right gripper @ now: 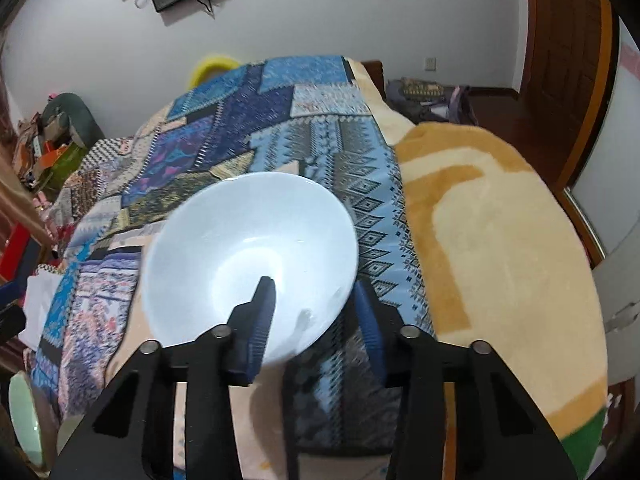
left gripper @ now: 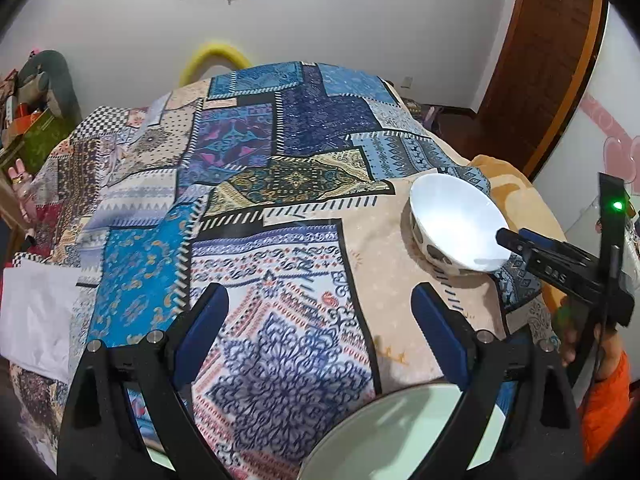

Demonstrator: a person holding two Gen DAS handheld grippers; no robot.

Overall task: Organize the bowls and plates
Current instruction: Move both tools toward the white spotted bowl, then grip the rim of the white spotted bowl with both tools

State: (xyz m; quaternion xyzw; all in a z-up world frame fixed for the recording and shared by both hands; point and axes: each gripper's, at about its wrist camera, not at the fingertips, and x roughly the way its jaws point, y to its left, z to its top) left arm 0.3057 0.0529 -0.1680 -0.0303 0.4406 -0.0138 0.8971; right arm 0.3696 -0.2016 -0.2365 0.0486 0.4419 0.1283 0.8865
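the left gripper (left gripper: 320, 320) hangs with its blue-padded jaws wide apart and empty, a pale green glossy plate (left gripper: 400, 440) just below it. right of that plate, the right gripper (right gripper: 316, 300) straddles the near rim of the white glazed bowl with dark patterned outside (right gripper: 248, 256), one finger inside, one outside; whether it pinches yet, i cannot tell. the bowl rests tilted on the soft patchwork-print cloth (left gripper: 280, 200).

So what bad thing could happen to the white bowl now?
1. The right gripper pinches the white bowl only at its near rim, one finger inside and one outside, so the tilted bowl might slip out.
2. It sits over a soft patchwork blanket, so set down there it could wobble.
3. The open left gripper hovers by the pale green plate and might bump it.
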